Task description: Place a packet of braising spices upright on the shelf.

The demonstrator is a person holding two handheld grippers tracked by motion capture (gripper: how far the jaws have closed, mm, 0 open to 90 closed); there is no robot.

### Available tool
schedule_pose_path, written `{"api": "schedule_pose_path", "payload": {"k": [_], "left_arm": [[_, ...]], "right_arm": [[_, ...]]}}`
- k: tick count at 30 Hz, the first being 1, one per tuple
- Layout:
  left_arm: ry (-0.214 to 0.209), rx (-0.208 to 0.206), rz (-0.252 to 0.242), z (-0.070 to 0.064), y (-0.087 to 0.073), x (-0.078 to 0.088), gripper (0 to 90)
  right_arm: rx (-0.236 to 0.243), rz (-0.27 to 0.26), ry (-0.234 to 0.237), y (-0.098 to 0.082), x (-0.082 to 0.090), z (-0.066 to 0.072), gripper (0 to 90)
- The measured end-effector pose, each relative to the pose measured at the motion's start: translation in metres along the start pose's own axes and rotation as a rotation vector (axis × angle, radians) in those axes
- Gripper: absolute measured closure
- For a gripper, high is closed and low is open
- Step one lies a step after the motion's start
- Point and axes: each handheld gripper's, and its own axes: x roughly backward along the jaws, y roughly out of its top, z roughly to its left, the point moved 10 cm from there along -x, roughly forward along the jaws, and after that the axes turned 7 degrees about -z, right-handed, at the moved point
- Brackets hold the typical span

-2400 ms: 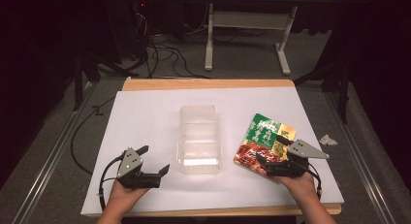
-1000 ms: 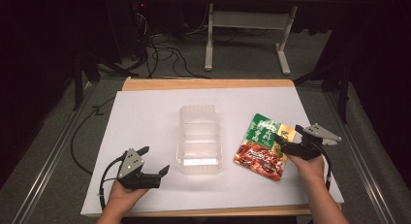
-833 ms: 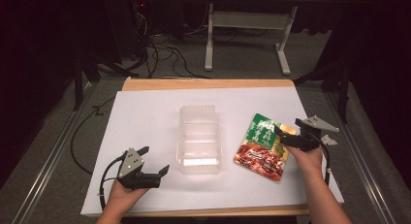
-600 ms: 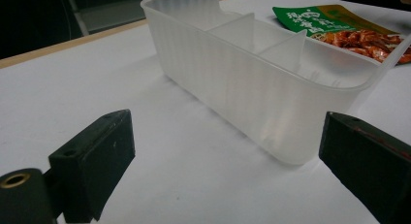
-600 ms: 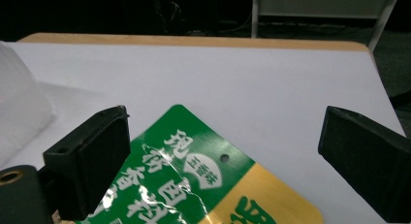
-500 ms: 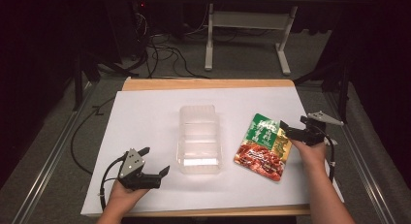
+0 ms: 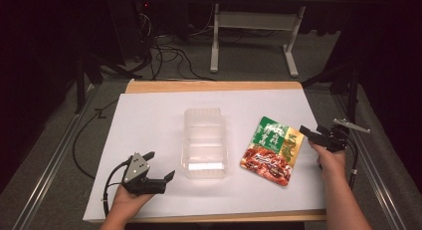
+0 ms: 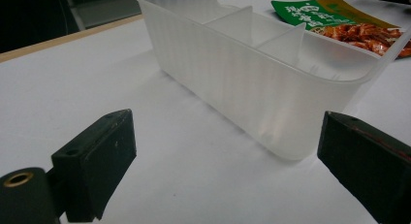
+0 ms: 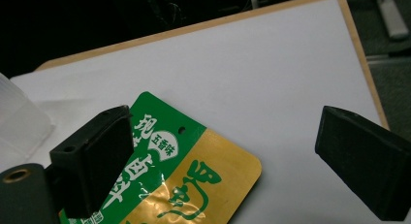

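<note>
A clear plastic divided container stands mid-table, empty. To its right a green, gold and red snack packet lies flat. My right gripper is open just off the packet's far right corner, above the table. In the right gripper view that gripper has its jaws wide apart over the packet's gold corner and bare white surface. My left gripper rests open at the front left, pointing at the container. In the left gripper view the open left gripper faces the container, with the packet beyond it.
The white sheet covers a wooden table whose far edge shows as a tan strip. Beyond it are floor cables and a metal frame. A rail runs along the table's right side.
My right gripper has moved from over the packet's near right edge, away from the person, to its far right corner. The left gripper and the container have stayed still.
</note>
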Motion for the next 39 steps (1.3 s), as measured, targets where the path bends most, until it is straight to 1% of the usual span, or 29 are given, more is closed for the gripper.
{"api": "schedule_pose_path", "payload": {"k": [3, 5, 6, 7, 8, 13, 14, 17, 18, 20, 21, 22, 25, 27, 29, 30, 31, 34, 35, 36, 37, 39], "left_arm": [[0.0, 0.002, -0.001, 0.001, 0.0, 0.0, 7.3], [-0.001, 0.002, 0.0, 0.001, 0.0, -0.001, 7.4], [-0.001, 0.0, 0.001, 0.001, 0.0, -0.001, 7.3], [-0.001, 0.0, 0.001, 0.001, 0.0, -0.001, 7.3], [-0.001, 0.0, 0.002, 0.001, -0.001, -0.001, 7.4], [-0.002, 0.0, -0.001, 0.001, 0.0, 0.0, 7.4], [-0.002, 0.0, 0.0, 0.0, 0.0, 0.0, 7.4], [-0.005, 0.0, 0.002, 0.0, -0.001, 0.0, 7.4], [-0.005, -0.001, 0.004, 0.0, -0.001, -0.001, 7.4], [-0.003, 0.001, 0.005, 0.0, -0.001, -0.001, 7.5], [-0.003, 0.001, 0.005, 0.0, -0.001, -0.001, 7.5], [-0.002, 0.003, 0.005, 0.001, -0.001, -0.001, 7.6], [-0.001, 0.003, 0.006, 0.001, -0.002, -0.001, 7.6], [-0.002, 0.001, 0.005, 0.0, -0.001, -0.001, 7.6], [-0.002, 0.002, 0.003, 0.0, -0.001, -0.001, 7.7], [-0.002, 0.001, 0.002, 0.001, -0.001, 0.0, 7.7], [-0.001, 0.001, 0.0, 0.001, -0.001, 0.0, 7.7], [-0.001, 0.002, -0.002, 0.001, 0.0, 0.0, 7.8], [-0.001, 0.0, -0.001, 0.001, 0.0, 0.0, 7.8], [-0.001, 0.0, -0.001, 0.001, 0.0, 0.0, 7.9], [-0.003, -0.001, 0.002, 0.001, -0.001, 0.0, 7.9], [-0.004, -0.001, 0.003, 0.0, -0.001, 0.0, 7.9]], "right_arm": [[-0.037, 0.033, 0.002, -0.007, -0.006, -0.004, 9.5], [-0.055, 0.063, 0.01, -0.012, -0.011, -0.004, 10.2], [-0.056, 0.075, 0.014, -0.014, -0.012, -0.003, 11.0], [-0.056, 0.075, 0.014, -0.014, -0.012, -0.003, 11.0], [-0.061, 0.097, 0.015, -0.018, -0.015, -0.002, 12.0], [-0.078, 0.121, 0.009, -0.021, -0.019, -0.002, 13.9], [-0.089, 0.126, 0.008, -0.022, -0.019, -0.002, 14.3], [-0.108, 0.15, 0.014, -0.026, -0.021, -0.001, 14.7], [-0.107, 0.156, 0.013, -0.026, -0.022, -0.001, 14.8], [-0.133, 0.157, 0.027, -0.026, -0.022, 0.001, 15.3], [-0.133, 0.157, 0.027, -0.026, -0.022, 0.001, 15.3], [-0.146, 0.165, 0.037, -0.027, -0.022, 0.002, 15.5], [-0.157, 0.176, 0.037, -0.029, -0.023, 0.003, 16.0], [-0.154, 0.182, 0.035, -0.03, -0.023, 0.003, 16.8], [-0.157, 0.184, 0.05, -0.031, -0.024, 0.005, 19.5], [-0.159, 0.184, 0.061, -0.031, -0.024, 0.006, 19.7], [-0.15, 0.183, 0.06, -0.031, -0.024, 0.007, 19.5], [-0.144, 0.172, 0.067, -0.029, -0.023, 0.01, 19.7], [-0.143, 0.159, 0.079, -0.027, -0.021, 0.013, 21.3], [-0.143, 0.159, 0.079, -0.027, -0.021, 0.013, 21.3], [-0.137, 0.147, 0.109, -0.025, -0.018, 0.019, 23.0], [-0.125, 0.145, 0.122, -0.024, -0.017, 0.022, 23.5]]}}
